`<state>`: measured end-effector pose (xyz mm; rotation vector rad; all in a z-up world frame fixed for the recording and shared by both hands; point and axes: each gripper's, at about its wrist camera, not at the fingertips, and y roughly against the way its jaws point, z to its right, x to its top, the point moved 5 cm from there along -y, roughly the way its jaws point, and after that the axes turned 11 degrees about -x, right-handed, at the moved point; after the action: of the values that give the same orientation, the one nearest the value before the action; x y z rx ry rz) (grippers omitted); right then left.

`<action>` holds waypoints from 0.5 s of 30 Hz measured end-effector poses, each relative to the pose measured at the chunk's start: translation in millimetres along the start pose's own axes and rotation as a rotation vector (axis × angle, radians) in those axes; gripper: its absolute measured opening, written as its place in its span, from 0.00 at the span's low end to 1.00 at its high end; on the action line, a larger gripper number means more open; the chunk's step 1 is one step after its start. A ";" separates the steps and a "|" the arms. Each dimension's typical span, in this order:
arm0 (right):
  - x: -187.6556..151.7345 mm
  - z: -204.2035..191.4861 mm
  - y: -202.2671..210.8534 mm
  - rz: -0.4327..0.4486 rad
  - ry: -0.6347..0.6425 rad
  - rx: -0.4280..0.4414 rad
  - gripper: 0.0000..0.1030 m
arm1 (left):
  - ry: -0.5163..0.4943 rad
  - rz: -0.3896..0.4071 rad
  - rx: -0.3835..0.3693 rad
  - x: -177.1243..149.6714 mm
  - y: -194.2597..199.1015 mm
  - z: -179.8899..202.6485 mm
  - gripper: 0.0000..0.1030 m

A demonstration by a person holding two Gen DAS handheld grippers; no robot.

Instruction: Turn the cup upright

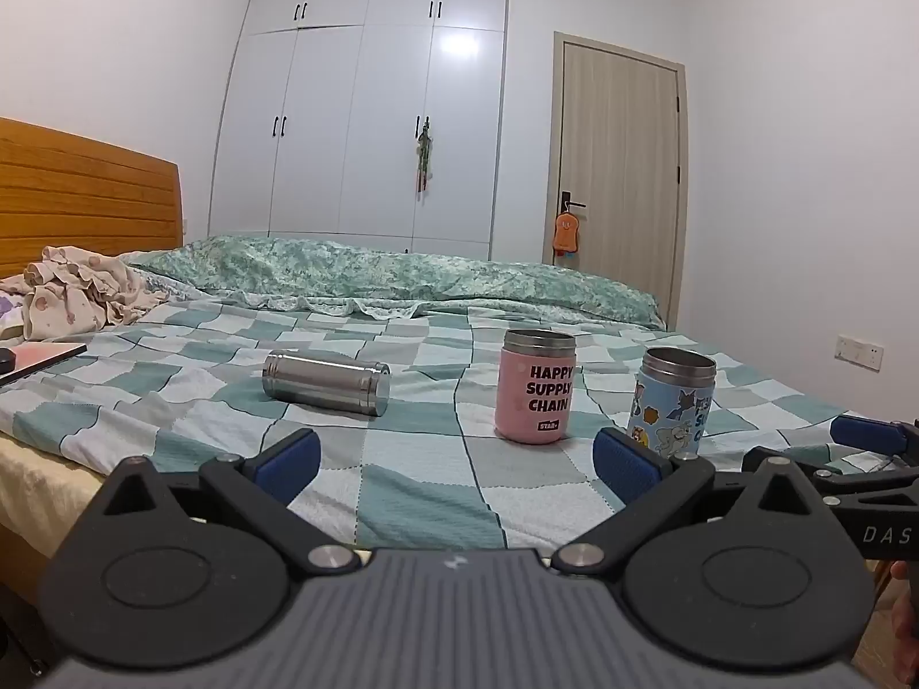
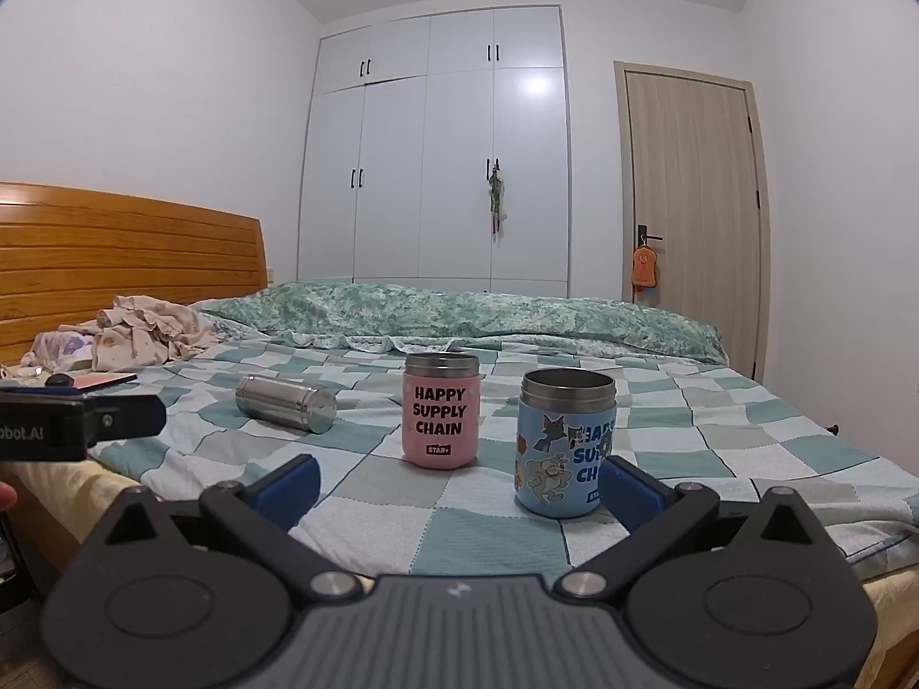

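Grippers level (jaws wide), bedside.

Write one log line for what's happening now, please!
steel cup: lying sideways | pink cup, blue cup: upright | left gripper, right gripper: open, empty

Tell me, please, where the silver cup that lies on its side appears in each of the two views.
Left wrist view: the silver cup lies left of centre on the checked bedsheet, well left of the pink cup.
Right wrist view: the silver cup lies further left, again left of the pink cup.
Shared landmark: the pink cup, upright, reading "HAPPY SUPPLY CHAIN".
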<state>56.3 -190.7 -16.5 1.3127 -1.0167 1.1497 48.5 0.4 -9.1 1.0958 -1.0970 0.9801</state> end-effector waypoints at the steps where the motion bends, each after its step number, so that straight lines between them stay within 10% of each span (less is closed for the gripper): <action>1: 0.0 -0.1 0.1 0.000 0.001 0.000 1.00 | 0.001 0.000 -0.002 0.0 -0.1 0.0 1.00; 15: 0.1 -0.7 1.0 -0.001 0.003 -0.001 1.00 | -0.001 0.000 -0.001 0.0 -0.2 0.2 1.00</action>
<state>55.2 -190.1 -16.3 1.3102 -1.0137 1.1505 48.7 0.2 -9.1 1.0953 -1.0985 0.9785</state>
